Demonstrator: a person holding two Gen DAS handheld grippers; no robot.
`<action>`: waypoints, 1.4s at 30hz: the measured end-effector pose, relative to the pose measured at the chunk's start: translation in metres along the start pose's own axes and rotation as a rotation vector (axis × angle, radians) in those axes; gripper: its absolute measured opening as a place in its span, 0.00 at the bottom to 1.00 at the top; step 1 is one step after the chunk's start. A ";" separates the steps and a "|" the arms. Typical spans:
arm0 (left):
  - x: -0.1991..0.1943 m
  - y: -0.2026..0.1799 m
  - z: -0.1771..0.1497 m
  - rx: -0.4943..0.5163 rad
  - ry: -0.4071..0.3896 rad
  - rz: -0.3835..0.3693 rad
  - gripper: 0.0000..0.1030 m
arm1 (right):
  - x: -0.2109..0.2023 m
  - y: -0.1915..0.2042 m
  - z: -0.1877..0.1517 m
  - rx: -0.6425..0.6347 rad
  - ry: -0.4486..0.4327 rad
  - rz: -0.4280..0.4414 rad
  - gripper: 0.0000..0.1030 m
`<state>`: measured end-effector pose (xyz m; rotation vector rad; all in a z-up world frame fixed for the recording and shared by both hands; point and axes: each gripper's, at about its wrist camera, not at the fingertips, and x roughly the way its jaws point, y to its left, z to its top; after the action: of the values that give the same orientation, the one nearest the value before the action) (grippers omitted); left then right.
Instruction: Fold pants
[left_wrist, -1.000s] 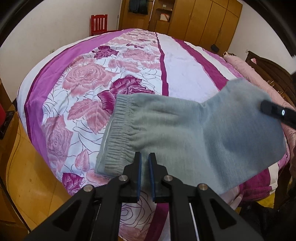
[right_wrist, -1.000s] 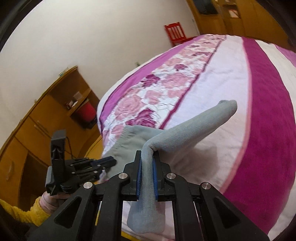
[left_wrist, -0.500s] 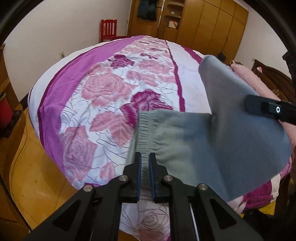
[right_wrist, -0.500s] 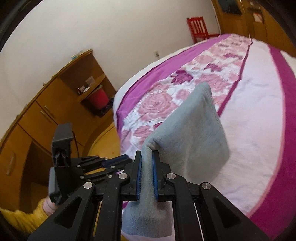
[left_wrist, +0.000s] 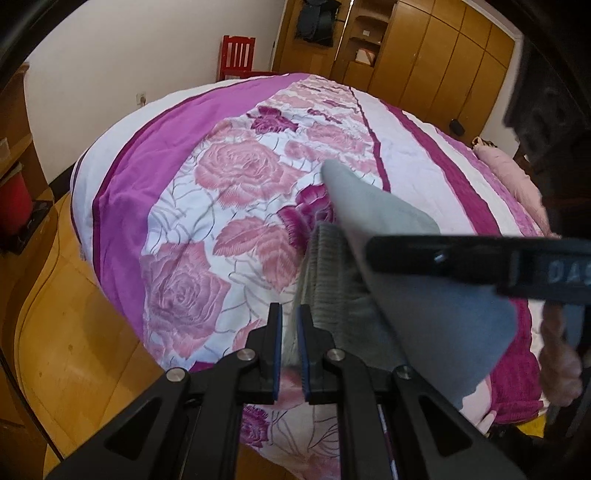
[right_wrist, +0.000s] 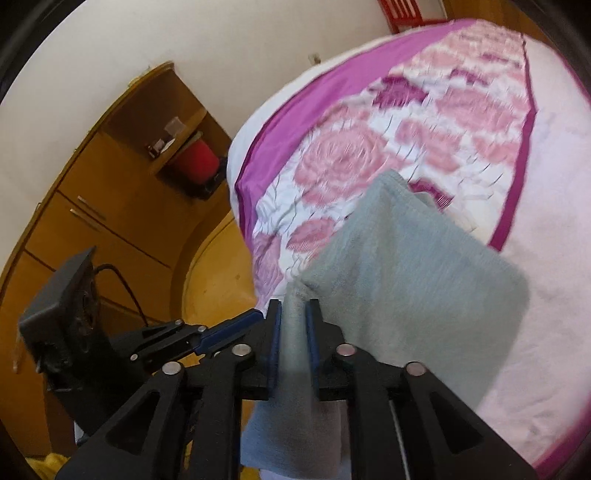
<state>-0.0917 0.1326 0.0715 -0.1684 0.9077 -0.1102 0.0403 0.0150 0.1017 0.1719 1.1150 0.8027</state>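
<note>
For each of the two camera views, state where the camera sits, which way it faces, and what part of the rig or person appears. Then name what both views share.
Left wrist: behind the left gripper, facing along the bed toward the wardrobe; the right gripper crosses in front.
Right wrist: behind the right gripper, facing the bed's corner and a wooden cabinet; the left gripper shows.
Shared: the grey pants, clamped in both jaws.

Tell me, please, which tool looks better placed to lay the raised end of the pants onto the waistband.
Probably the right tool: it is shut on the raised end of the grey pants, above the bedspread. The left tool is shut on the ribbed waistband and serves best as the anchor.
</note>
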 end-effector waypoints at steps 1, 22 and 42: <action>0.001 0.002 -0.001 -0.005 0.006 0.001 0.08 | 0.002 -0.001 0.000 0.011 0.002 0.016 0.23; -0.056 -0.014 0.007 0.024 -0.055 -0.100 0.08 | -0.068 -0.041 -0.048 0.083 -0.089 0.025 0.31; -0.009 -0.028 -0.019 0.033 0.099 -0.126 0.08 | -0.035 -0.032 -0.066 -0.023 0.085 -0.153 0.31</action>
<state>-0.1129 0.1050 0.0723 -0.1907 0.9933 -0.2522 -0.0070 -0.0472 0.0811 0.0326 1.1830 0.6912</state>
